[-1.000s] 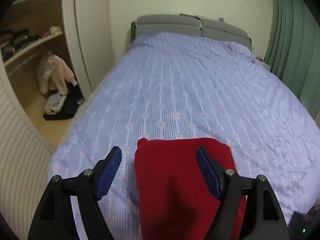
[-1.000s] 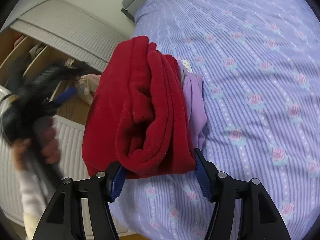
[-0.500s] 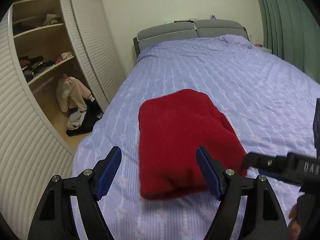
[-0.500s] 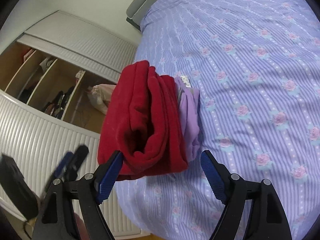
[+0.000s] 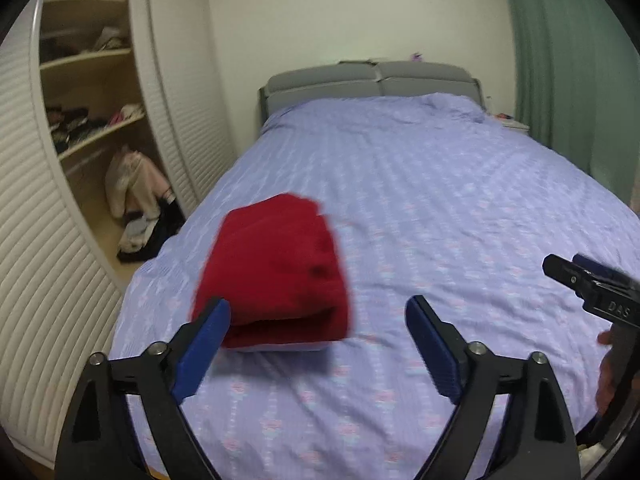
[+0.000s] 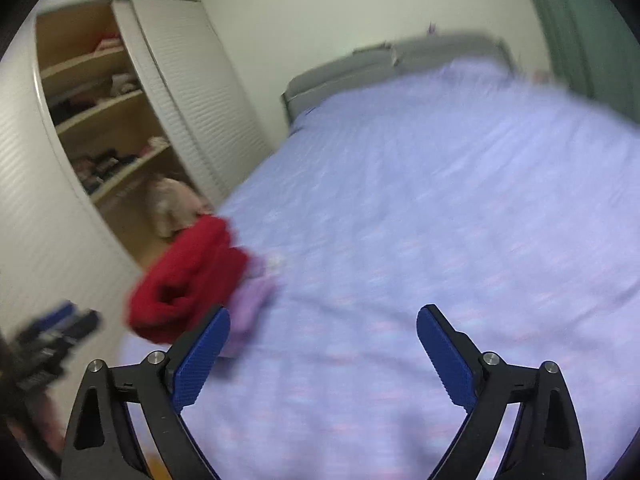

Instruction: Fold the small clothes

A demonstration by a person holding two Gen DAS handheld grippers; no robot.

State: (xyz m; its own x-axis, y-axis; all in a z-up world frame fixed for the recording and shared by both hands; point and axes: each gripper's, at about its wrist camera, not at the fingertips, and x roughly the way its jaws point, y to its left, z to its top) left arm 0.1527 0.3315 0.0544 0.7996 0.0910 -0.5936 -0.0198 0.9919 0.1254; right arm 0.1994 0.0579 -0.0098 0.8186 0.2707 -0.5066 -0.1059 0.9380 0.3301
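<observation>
Red bundle (image 5: 276, 272) sits folded on bed (image 5: 440, 200), wardrobe side (lilac piece under it). Both yr grippers, left (image 5: 316, 344) & right (image 6: 322, 354): jaws opening wide, nothing between. Back off clear, don't snag it.

Room light: dim, even, indoor, slightly cool; source not visible. No glare.

Shadows: soft, faint one on the bed (image 5: 420, 208) under the folded red garment (image 5: 276, 272).

Blur: left wrist view mildly smeared; right wrist view heavily smeared across bed and wardrobe (image 6: 120, 120).

Distortion: strong fisheye bulge, black corners, wardrobe slats bowed at the edges.
</observation>
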